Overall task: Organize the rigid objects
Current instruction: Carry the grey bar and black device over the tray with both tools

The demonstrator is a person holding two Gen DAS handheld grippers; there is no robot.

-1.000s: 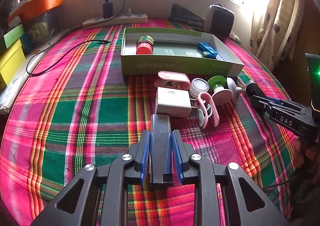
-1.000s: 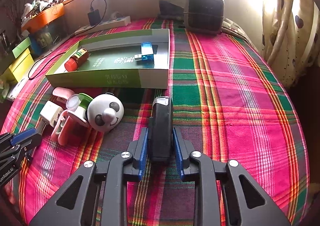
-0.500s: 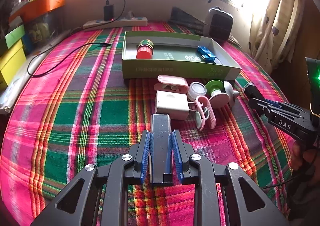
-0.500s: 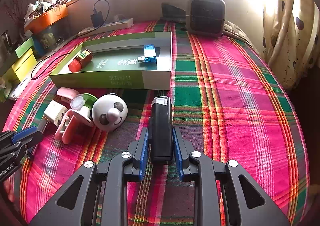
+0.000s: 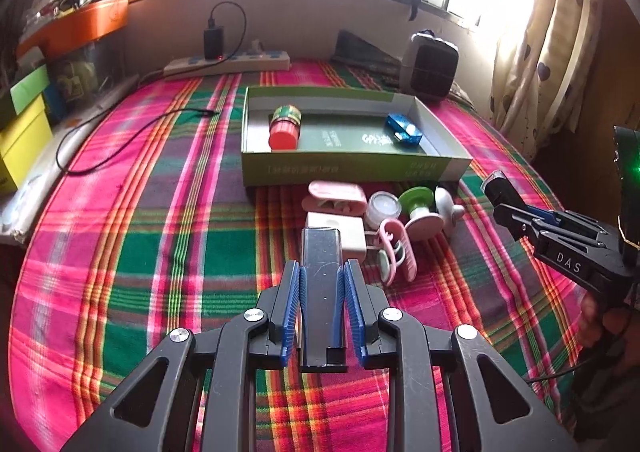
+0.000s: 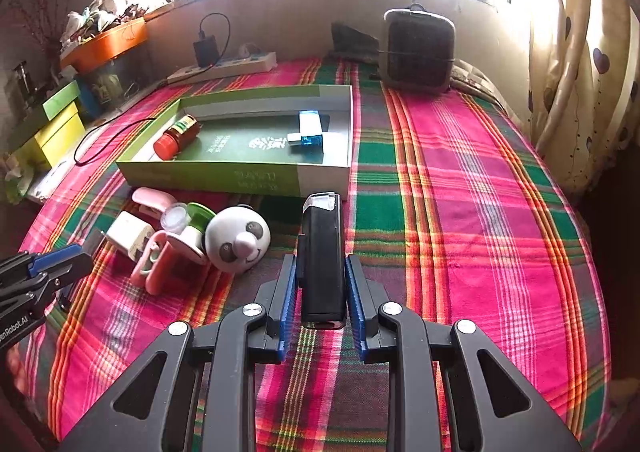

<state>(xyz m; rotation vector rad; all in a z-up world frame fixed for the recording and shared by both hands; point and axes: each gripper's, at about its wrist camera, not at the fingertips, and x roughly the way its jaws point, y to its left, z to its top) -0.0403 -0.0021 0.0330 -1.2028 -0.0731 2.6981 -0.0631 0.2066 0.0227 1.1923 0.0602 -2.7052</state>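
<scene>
Green box (image 6: 240, 175) lies ahead-left of the right gripper (image 6: 322, 284), clamped on a black bar (image 6: 322, 252) held lengthwise; left gripper (image 5: 322, 288) likewise clamped on a grey bar (image 5: 322, 276).

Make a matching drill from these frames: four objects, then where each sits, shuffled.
Things:
1. red-capped round bottle
2. blue translucent USB stick
3. white panda-face ball
4. black rectangular lighter with clear tip

Places:
A. on the plaid cloth, just outside the box's front wall
B. between the right tongs
C. lying at the left end inside the shallow green cardboard box
D. inside the box, toward its right end

Pairs: 1-C, 2-D, 3-A, 4-B
</scene>
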